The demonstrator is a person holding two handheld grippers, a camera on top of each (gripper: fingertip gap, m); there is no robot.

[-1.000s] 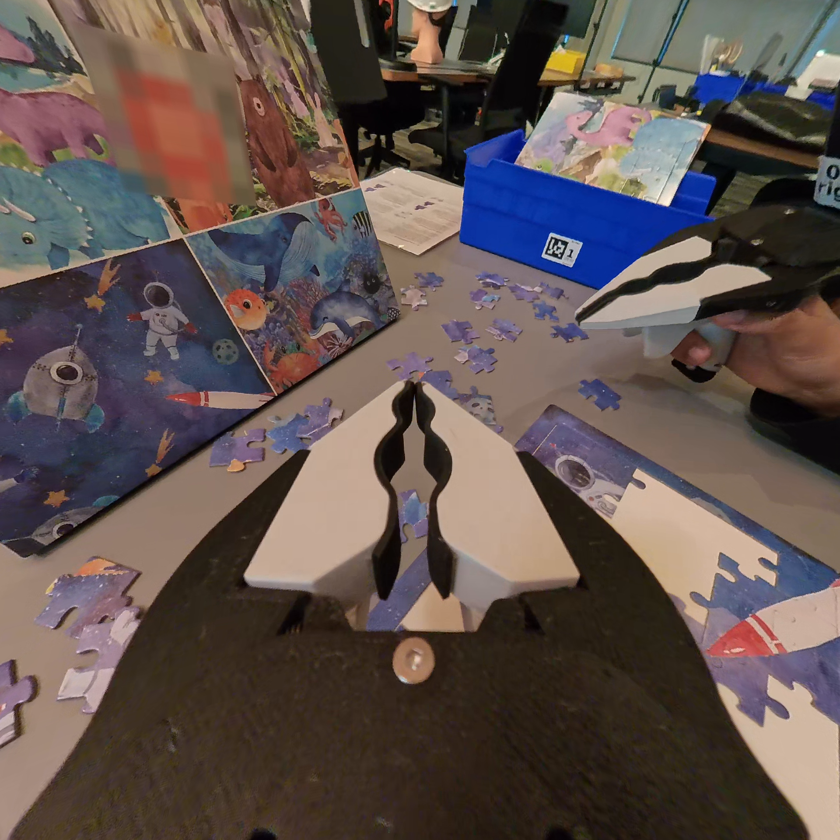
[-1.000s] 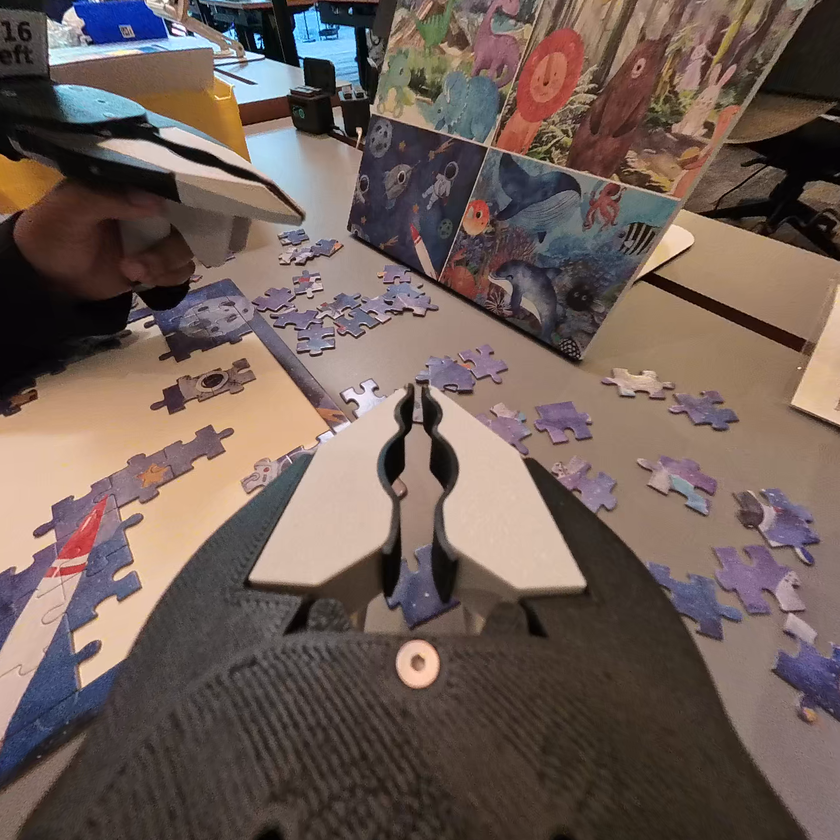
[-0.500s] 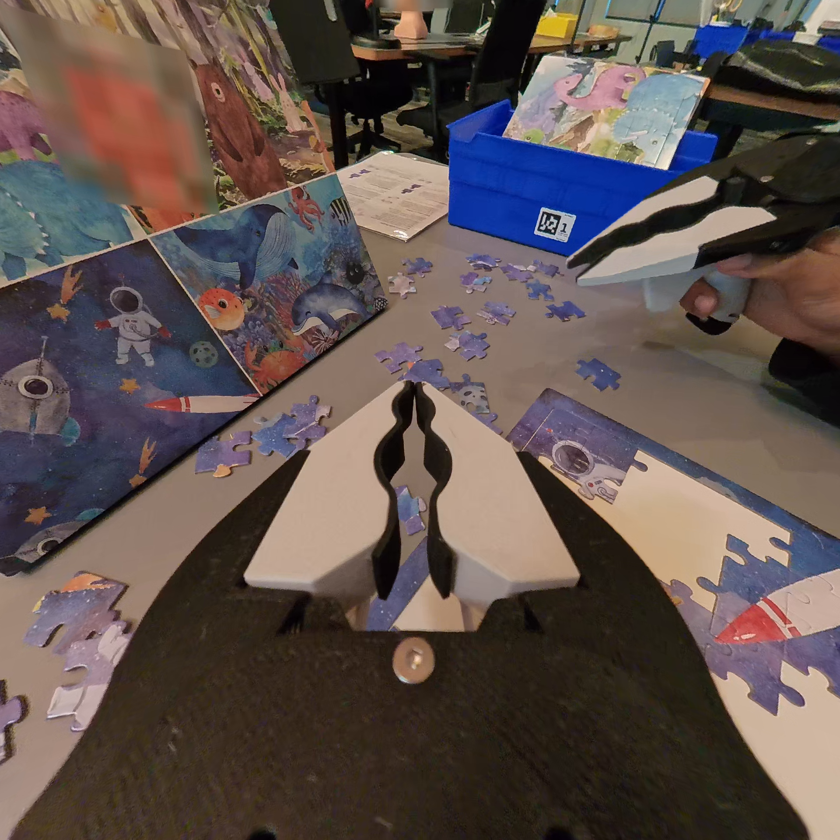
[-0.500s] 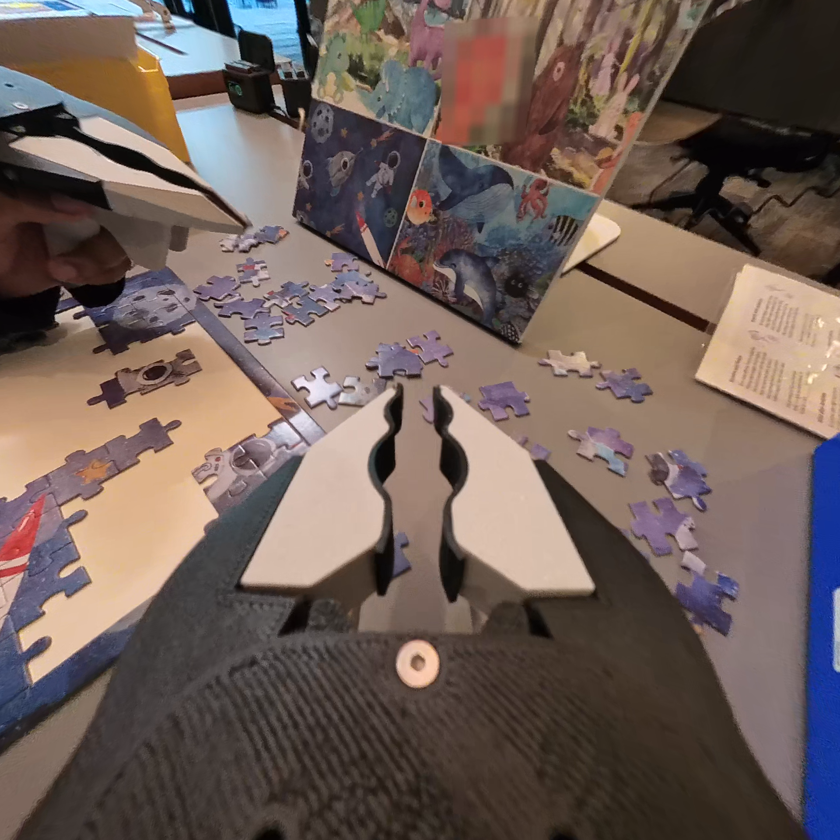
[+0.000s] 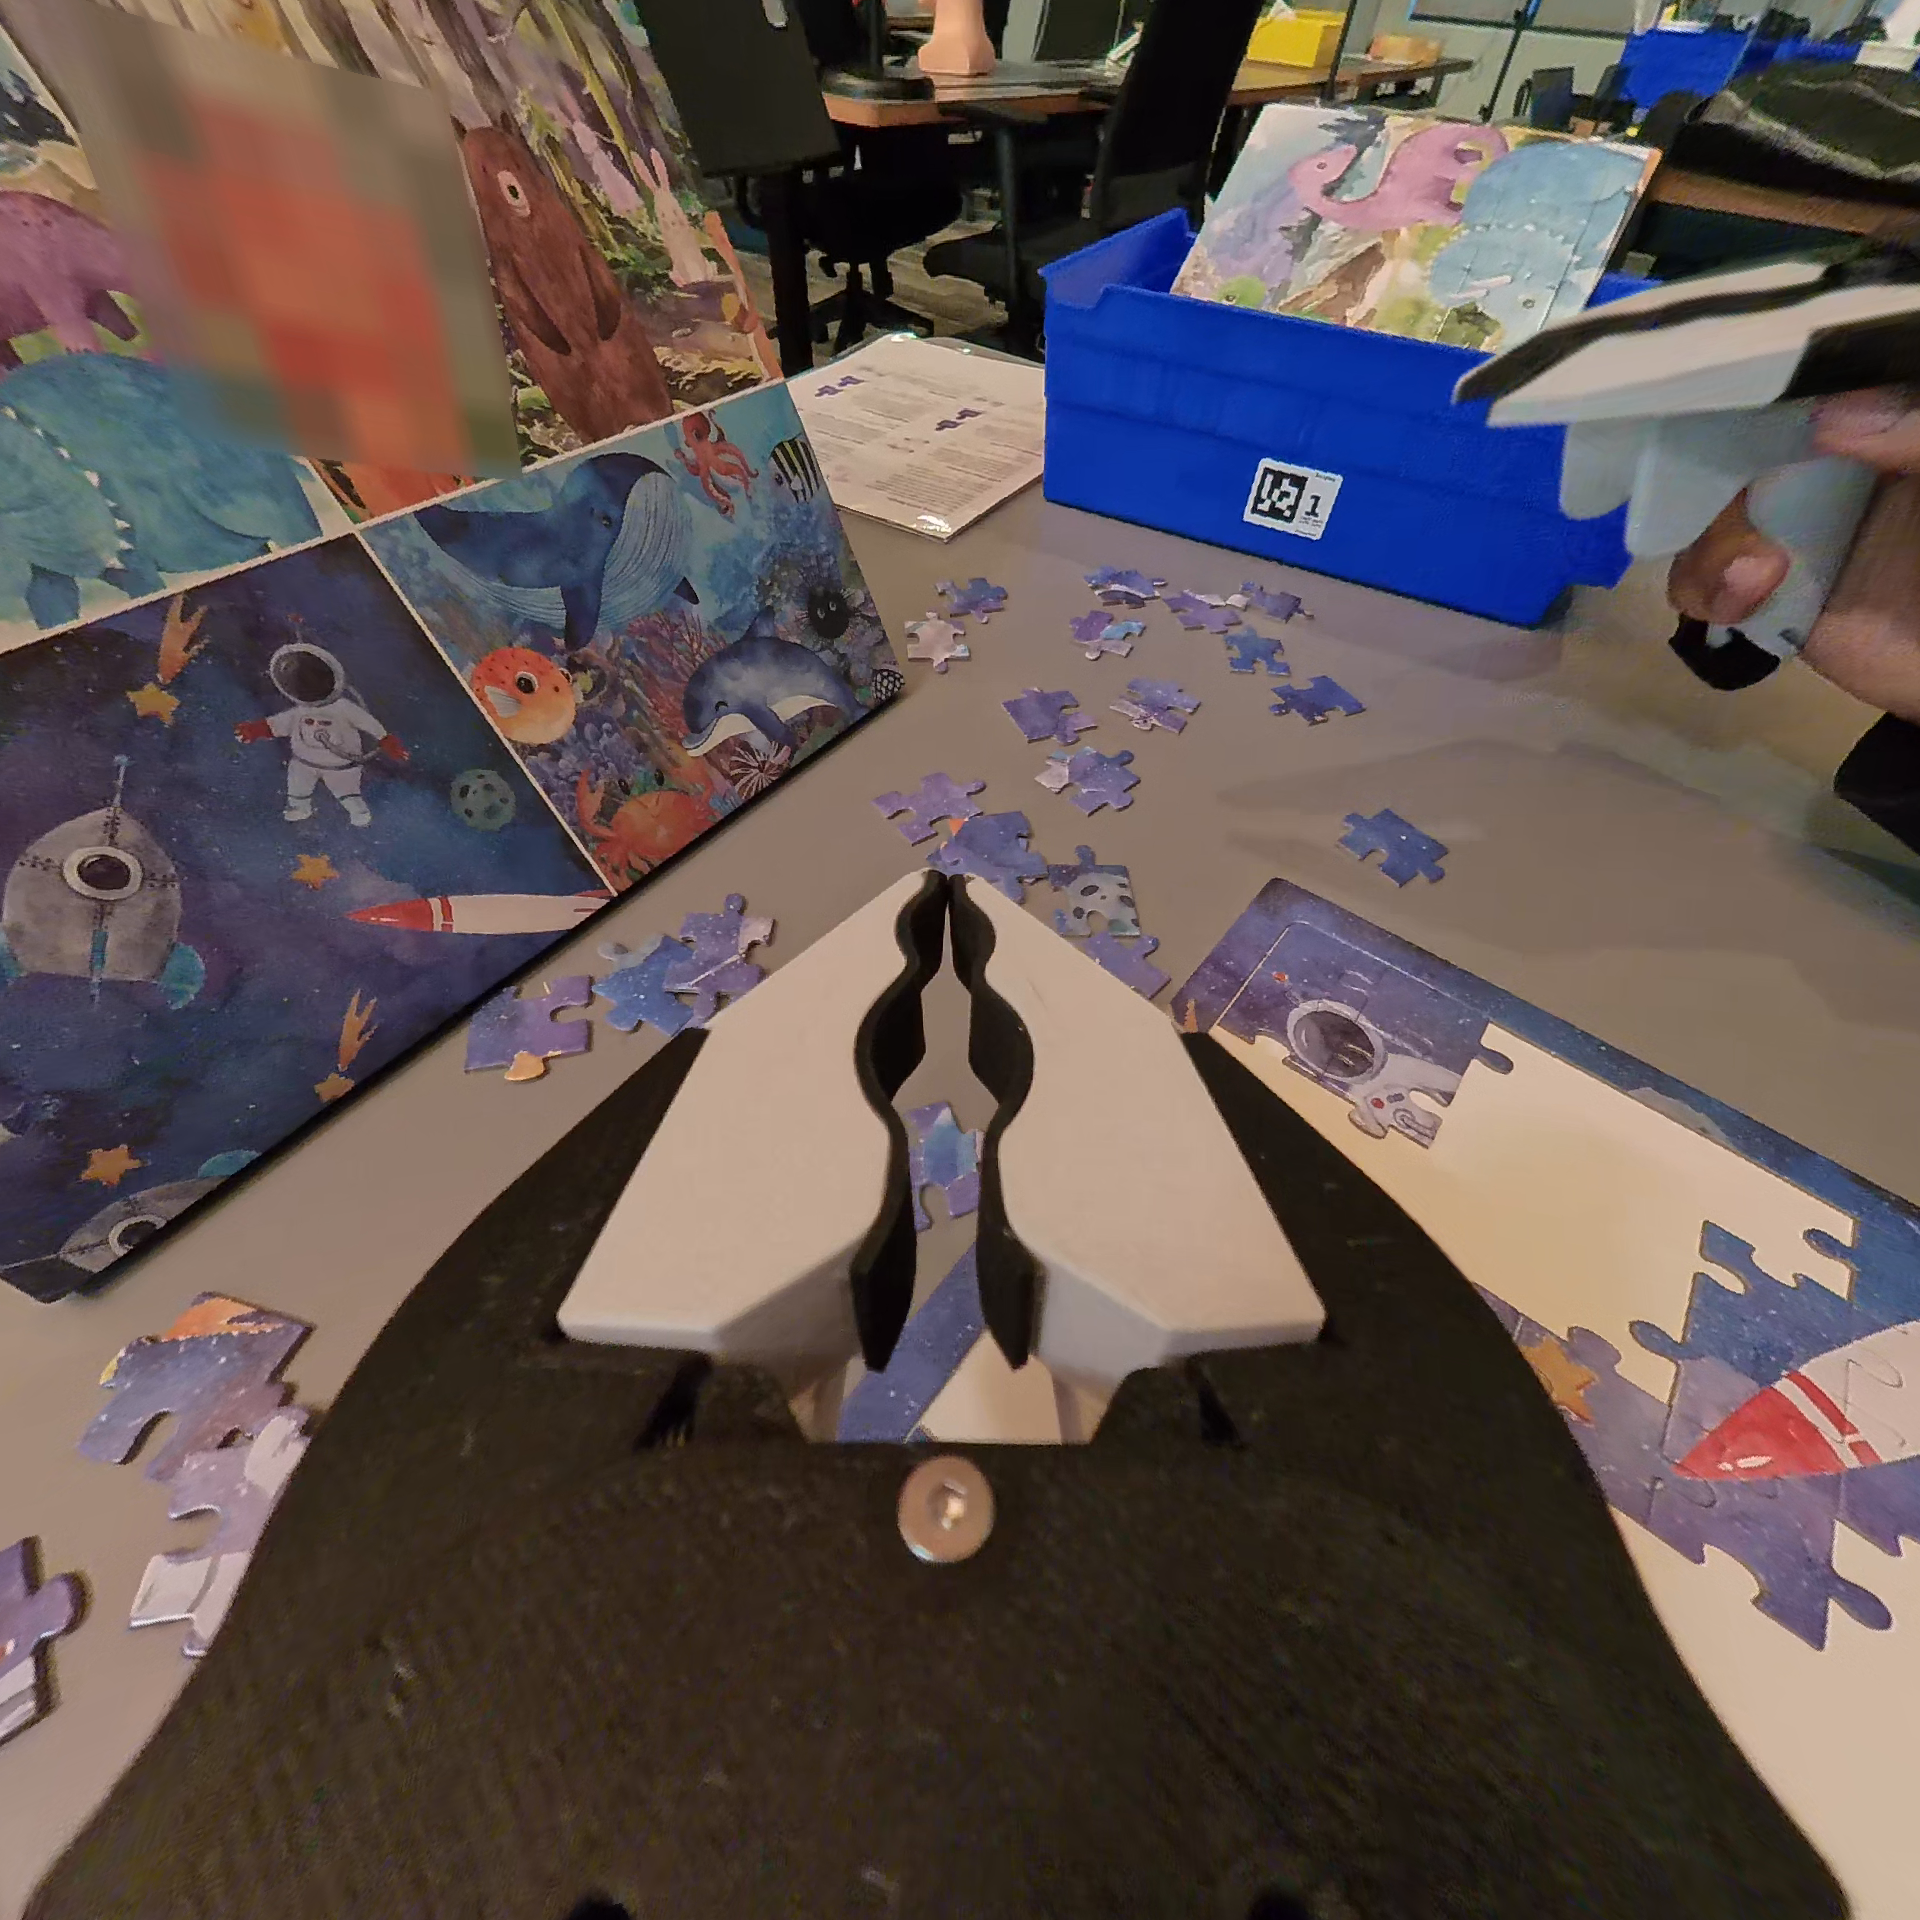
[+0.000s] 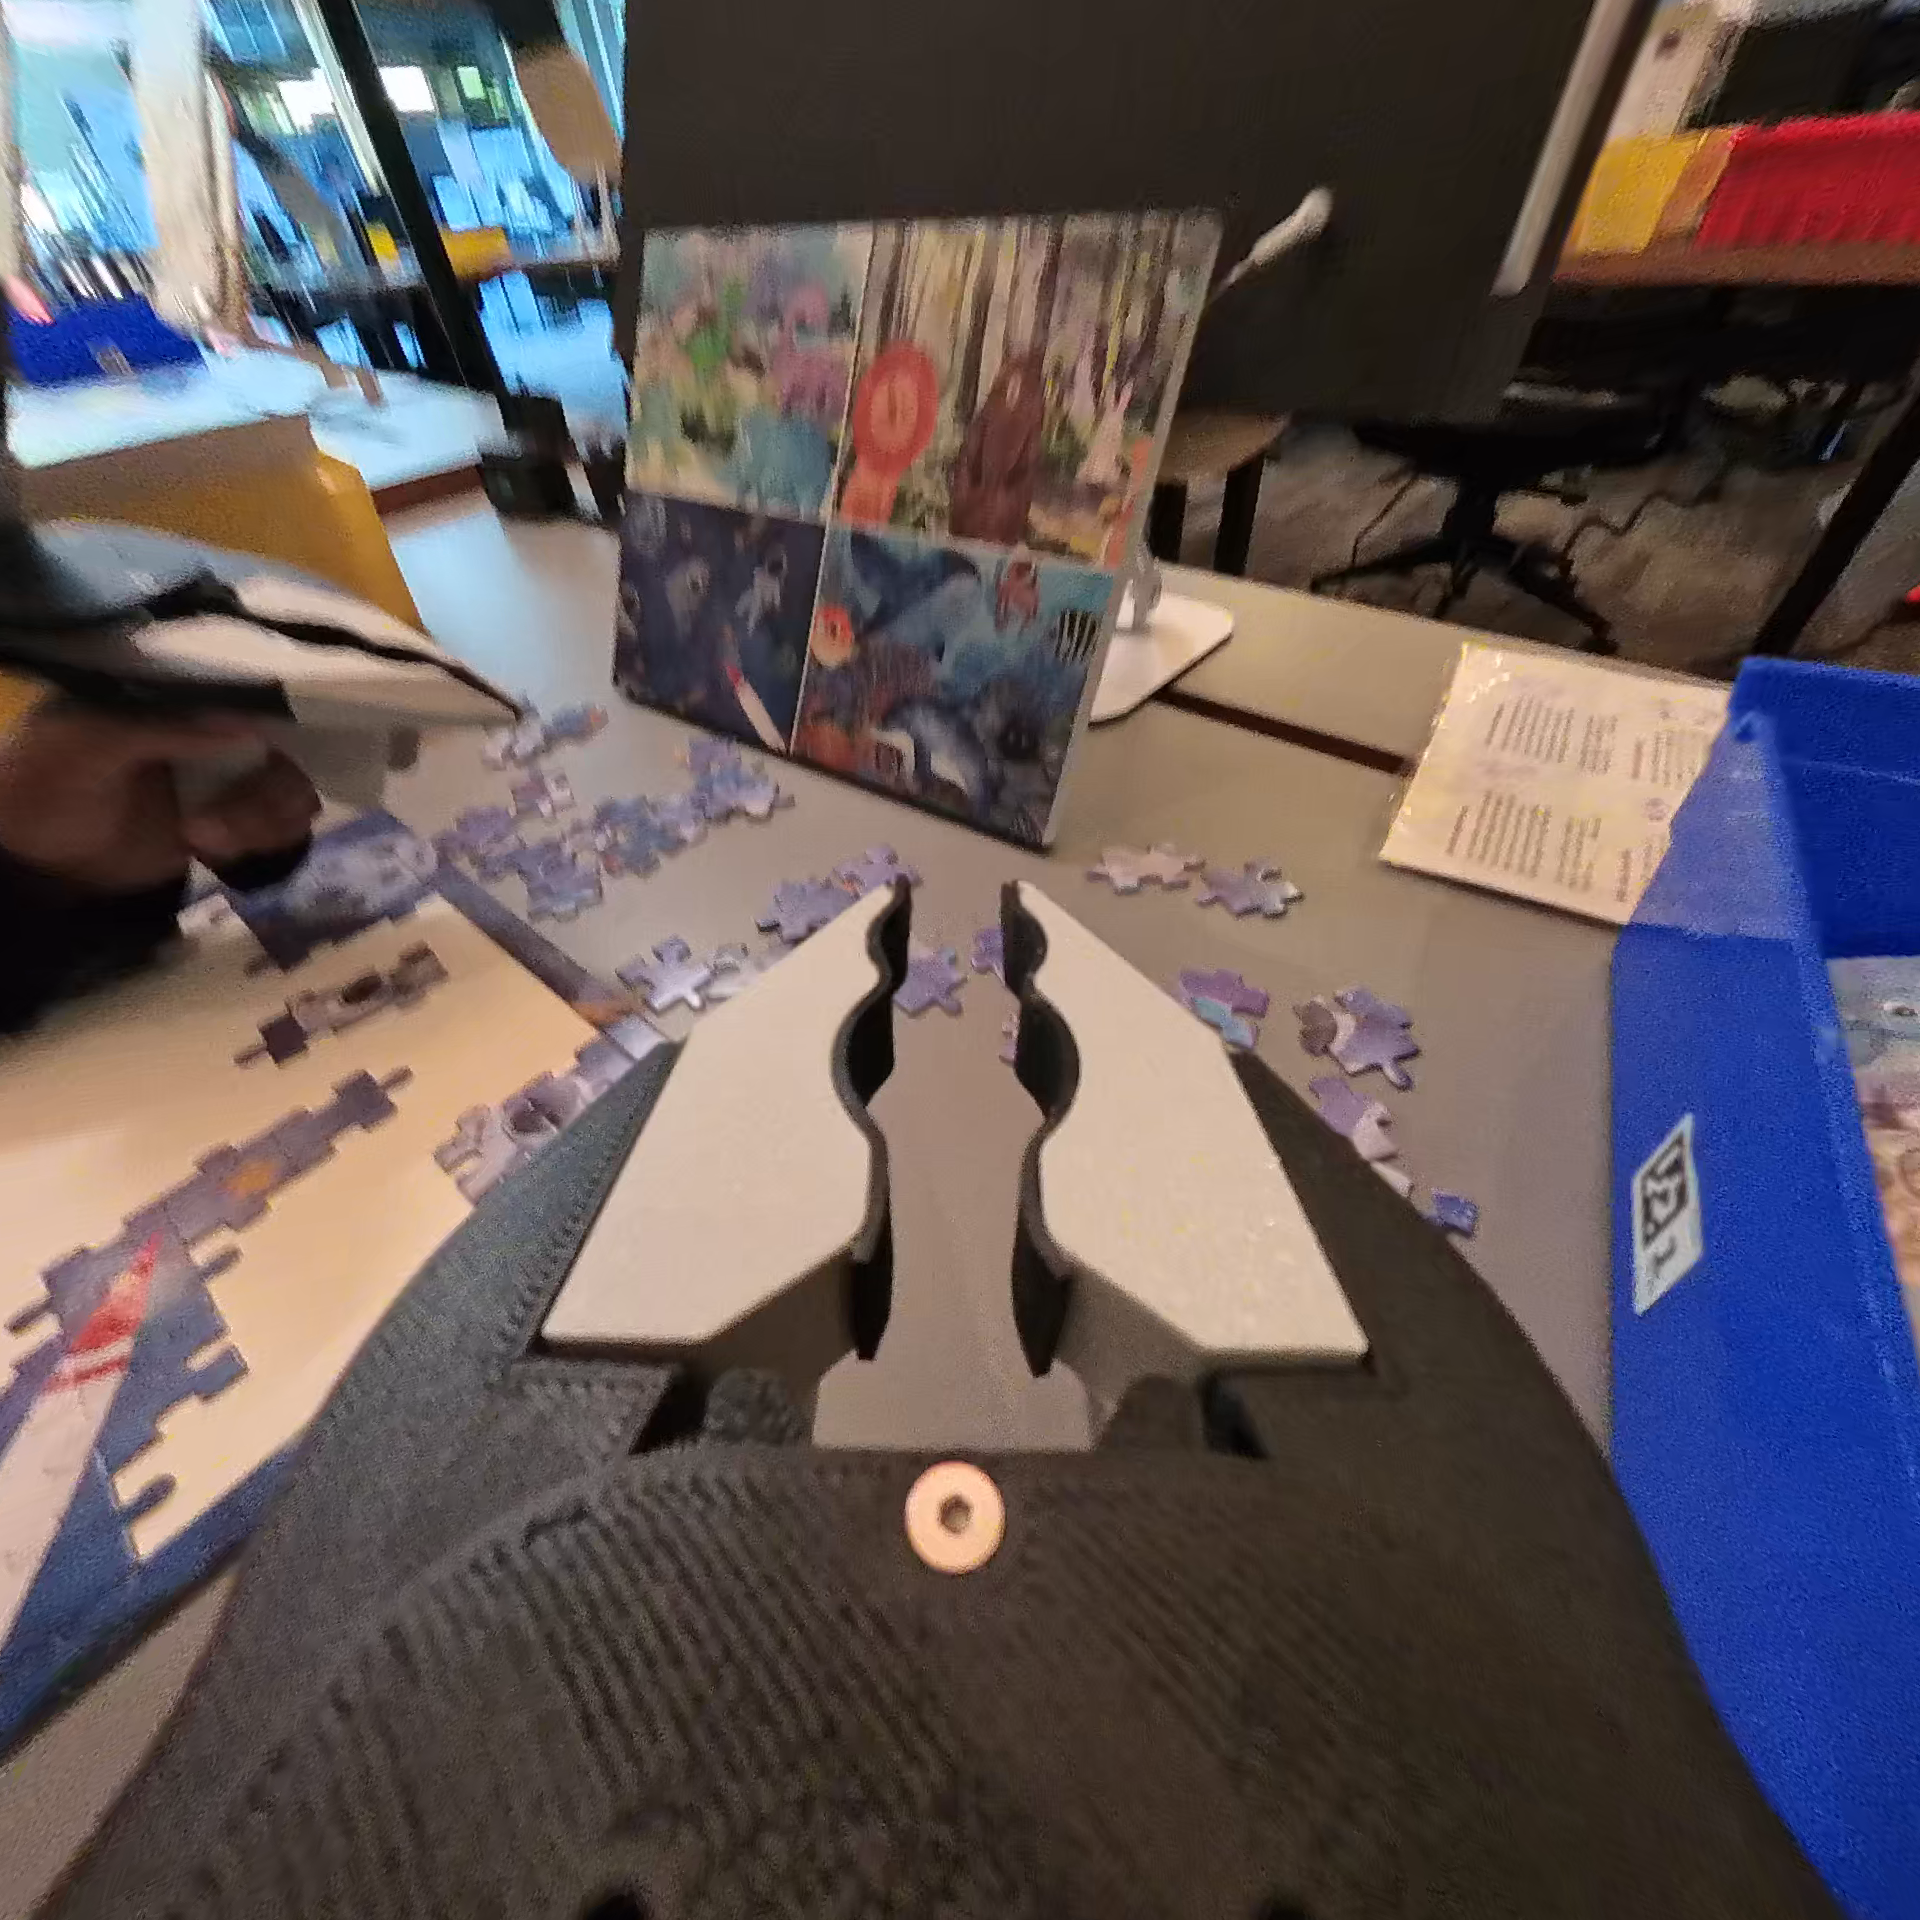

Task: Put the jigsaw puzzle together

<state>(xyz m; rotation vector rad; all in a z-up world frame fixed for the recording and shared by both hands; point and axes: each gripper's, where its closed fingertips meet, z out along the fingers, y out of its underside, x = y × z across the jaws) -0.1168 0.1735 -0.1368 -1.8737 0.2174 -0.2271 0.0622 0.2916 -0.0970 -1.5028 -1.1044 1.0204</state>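
Note:
My left gripper point(image 5: 948, 885) is shut, tips touching, and hovers over loose blue-purple puzzle pieces point(image 5: 992, 847) at the corner of the partly filled space puzzle board point(image 5: 1621, 1226). A piece seen between its fingers lies on the table below. My right gripper point(image 6: 956, 899) is open with nothing between its pads; a loose piece point(image 6: 928, 977) lies on the grey table beneath the gap. It also shows in the left wrist view point(image 5: 1475, 387), held in a hand at the upper right. The left gripper shows in the right wrist view point(image 6: 499, 707), over the board point(image 6: 208, 1091).
A picture board point(image 5: 312, 779) with four scenes stands at the left, and also shows in the right wrist view point(image 6: 914, 499). A blue bin point(image 5: 1247, 416) holding another puzzle stands at the back right, close by my right gripper point(image 6: 1766, 1143). A printed sheet point(image 6: 1558, 779) lies near it. Pieces are scattered about. My hands' fingertips stand some 20 cm from each other.
My right gripper opened from shut and swung right, away from the puzzle board toward the blue bin. My left gripper stayed shut and shifted only slightly.

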